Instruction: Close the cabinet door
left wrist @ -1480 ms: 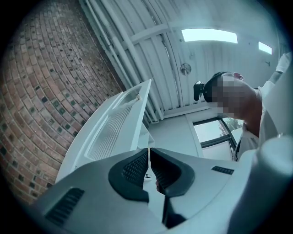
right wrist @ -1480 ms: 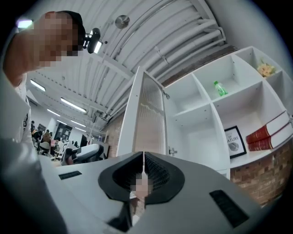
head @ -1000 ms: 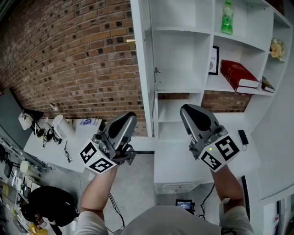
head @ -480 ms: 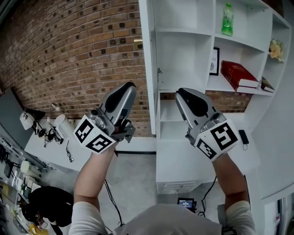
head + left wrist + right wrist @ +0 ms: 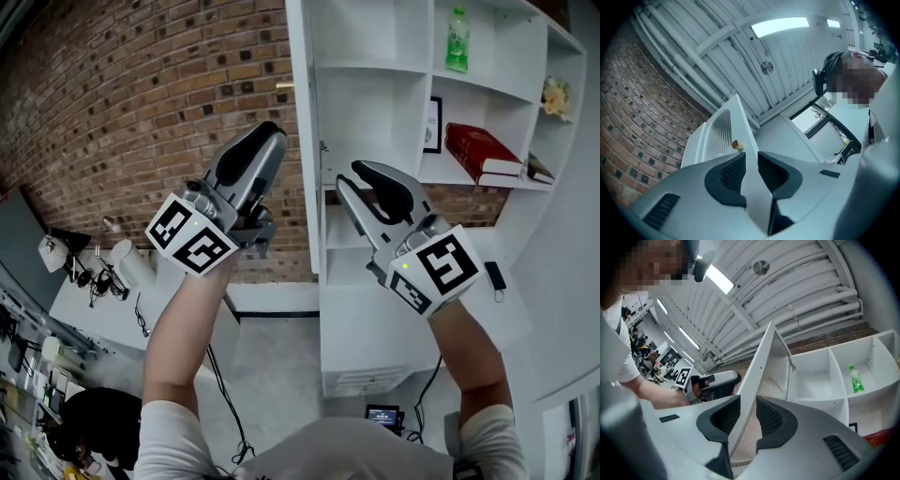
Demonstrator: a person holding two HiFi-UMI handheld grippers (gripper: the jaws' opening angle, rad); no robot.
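While both bare forearms reach up and forward from the bottom of the head view, each hand tilts its claw upward, with the marker cubes nearest the camera and the fingertips toward the cabinet. The left claw (image 5: 265,133) leans up and to the right, its tip just beside the outer face of the cabinet door (image 5: 301,141). Its jaws have just been opening and stand slightly apart. Only the door's edge shows through the gap farther off, and nothing is pressed between the pads. The right claw (image 5: 349,176) leans up and to the left on the other side of the door, in front of the shelves. Its jaws have also just been opening and now stand apart, gripping nothing.

The door hangs open between the two claws, swung out toward the person so that the head view sees it almost edge-on. Its long axis runs upright. It is white with a ribbed panel (image 5: 774,366) set in the frame, and a small brass-coloured knob (image 5: 283,86) sticks out on the left claw's side.

Behind it the white cabinet (image 5: 375,67) stands open, with a green bottle (image 5: 457,42) and a red book (image 5: 483,150) on shelves to the right. A brick wall (image 5: 141,94) rises at the left
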